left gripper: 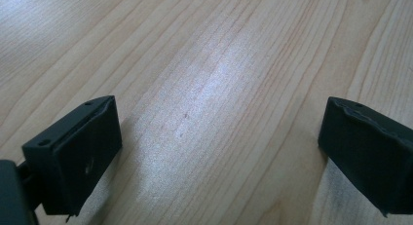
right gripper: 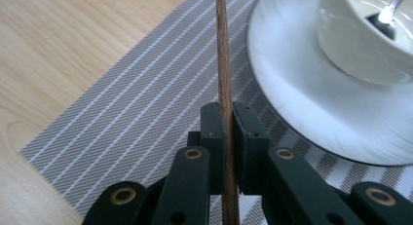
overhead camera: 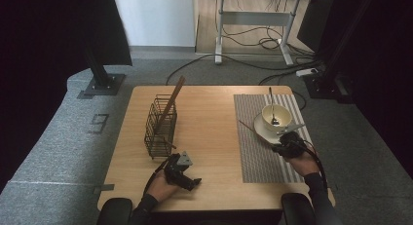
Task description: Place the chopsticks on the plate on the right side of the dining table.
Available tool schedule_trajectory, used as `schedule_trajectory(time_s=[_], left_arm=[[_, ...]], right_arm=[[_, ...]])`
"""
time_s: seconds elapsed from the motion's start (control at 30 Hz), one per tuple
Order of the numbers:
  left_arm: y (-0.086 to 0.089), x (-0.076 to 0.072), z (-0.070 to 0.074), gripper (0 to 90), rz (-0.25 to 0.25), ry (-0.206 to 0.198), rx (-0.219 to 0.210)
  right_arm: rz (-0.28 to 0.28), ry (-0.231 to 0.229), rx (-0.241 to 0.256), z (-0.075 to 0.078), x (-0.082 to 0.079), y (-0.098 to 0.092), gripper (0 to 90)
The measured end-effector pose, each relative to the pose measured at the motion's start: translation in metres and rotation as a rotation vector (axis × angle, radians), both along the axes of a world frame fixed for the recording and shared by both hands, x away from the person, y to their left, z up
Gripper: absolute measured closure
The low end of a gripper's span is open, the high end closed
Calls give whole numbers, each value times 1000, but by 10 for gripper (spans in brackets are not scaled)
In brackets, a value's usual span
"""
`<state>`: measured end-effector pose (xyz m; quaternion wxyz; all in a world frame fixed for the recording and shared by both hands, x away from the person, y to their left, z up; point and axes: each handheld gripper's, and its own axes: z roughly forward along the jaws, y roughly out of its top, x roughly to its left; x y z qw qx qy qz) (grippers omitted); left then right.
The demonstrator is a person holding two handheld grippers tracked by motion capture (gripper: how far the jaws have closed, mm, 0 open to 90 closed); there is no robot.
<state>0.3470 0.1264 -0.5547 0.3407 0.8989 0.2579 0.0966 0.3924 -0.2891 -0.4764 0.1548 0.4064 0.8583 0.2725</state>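
The wooden table [overhead camera: 209, 137] stands on grey carpet, a desk [overhead camera: 258, 10] behind it. A striped woven placemat [overhead camera: 258, 152] covers its right part. The black wire basket [overhead camera: 160, 127] holds 1 leaning chopstick [overhead camera: 173, 98]. The white bowl [overhead camera: 276, 117], on a white saucer [right gripper: 302, 98], holds a spoon [overhead camera: 272, 108]. The right gripper [right gripper: 228, 122] pinches a thin brown chopstick [right gripper: 223, 64] above the placemat, beside the saucer. The left gripper [left gripper: 219, 142] gapes wide over bare wood, gripping nothing.
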Motion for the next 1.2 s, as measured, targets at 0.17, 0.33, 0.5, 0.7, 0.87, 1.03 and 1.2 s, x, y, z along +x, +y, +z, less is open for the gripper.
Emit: schedule_trajectory(time_s=[0.17,0.33,0.5,0.7,0.87,1.03,1.2], left_arm=[[0,0,0,15,0,0,0],[0,0,0,15,0,0,0],[0,0,0,15,2,1,-1],[0,0,0,15,1,1,-1],[0,0,0,17,1,0,0],[0,0,0,18,0,1,0],[0,0,0,18,0,1,0]], right_arm=[[-38,12,-5,-3,7,-9,837],[-71,24,-4,-6,13,-16,837],[-96,28,-2,-8,20,-22,837],[-129,33,0,-12,27,-30,837],[-142,35,3,-15,32,-35,835],[-135,37,9,-20,35,-37,832],[-138,36,21,-24,38,-40,814]])
